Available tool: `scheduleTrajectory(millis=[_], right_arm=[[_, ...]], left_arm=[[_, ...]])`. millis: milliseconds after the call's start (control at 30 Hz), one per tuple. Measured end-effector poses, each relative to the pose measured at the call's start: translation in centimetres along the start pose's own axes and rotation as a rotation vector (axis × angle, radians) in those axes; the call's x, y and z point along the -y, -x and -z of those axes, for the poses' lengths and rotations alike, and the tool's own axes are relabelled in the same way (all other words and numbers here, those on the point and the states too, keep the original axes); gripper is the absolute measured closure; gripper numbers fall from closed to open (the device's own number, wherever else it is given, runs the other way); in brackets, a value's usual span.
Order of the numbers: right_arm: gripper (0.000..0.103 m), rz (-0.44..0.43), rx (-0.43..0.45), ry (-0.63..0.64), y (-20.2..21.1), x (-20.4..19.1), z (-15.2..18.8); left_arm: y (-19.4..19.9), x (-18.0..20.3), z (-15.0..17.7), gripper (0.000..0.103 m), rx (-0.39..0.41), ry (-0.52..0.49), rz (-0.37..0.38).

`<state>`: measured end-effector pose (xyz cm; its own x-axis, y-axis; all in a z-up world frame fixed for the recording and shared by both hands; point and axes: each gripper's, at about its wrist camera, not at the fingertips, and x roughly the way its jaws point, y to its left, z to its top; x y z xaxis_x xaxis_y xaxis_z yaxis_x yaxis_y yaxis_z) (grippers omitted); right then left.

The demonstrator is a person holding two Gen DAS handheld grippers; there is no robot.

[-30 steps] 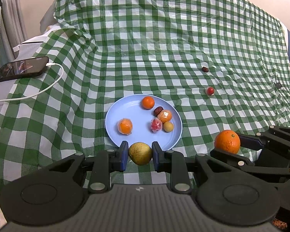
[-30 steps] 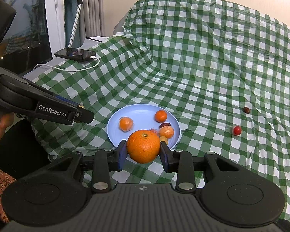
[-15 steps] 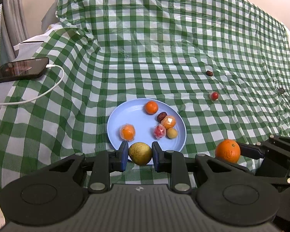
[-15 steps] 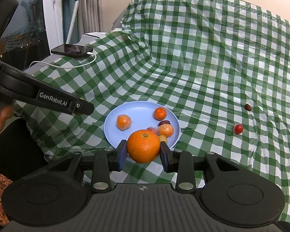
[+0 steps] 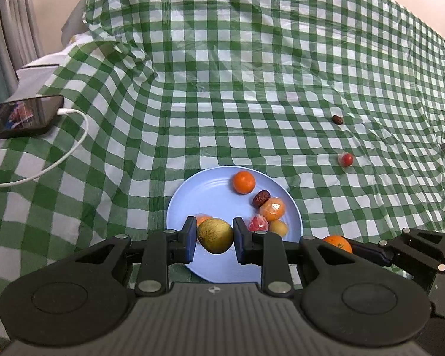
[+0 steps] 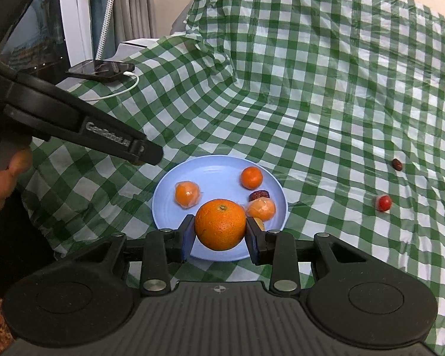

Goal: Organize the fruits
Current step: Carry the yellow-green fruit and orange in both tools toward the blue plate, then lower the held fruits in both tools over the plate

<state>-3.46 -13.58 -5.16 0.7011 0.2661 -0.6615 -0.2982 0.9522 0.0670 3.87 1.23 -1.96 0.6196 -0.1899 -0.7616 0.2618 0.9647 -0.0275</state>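
Orange and bumpy-skinned, the big orange (image 6: 220, 225) sits pinched between both pads of the right claw (image 6: 219, 238), right over the near rim of the light blue plate (image 6: 219, 166). Left claw (image 5: 215, 240) is clamped on a dull yellow-green round fruit (image 5: 215, 235), also above the plate's near side. On the plate: a bare mandarin (image 5: 244, 182), a dark red date (image 5: 261, 198), two plastic-wrapped mandarins (image 6: 187, 194) and a wrapped red fruit. A loose date (image 5: 337, 119) and a small wrapped red fruit (image 5: 345, 159) lie on the green checked cloth (image 5: 222, 89) off to the right, well apart from the plate.
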Motion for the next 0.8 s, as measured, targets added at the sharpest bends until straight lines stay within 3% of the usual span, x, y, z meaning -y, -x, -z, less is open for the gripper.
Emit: scheduleTrajectory(millis=[800], right_arm=[[0.065, -0.022, -0.144, -0.039, -10.0, 1.5, -0.7]], left_arm=[[-11.2, -0.9, -2.5, 0.075, -0.120, -0.021, -0.030]])
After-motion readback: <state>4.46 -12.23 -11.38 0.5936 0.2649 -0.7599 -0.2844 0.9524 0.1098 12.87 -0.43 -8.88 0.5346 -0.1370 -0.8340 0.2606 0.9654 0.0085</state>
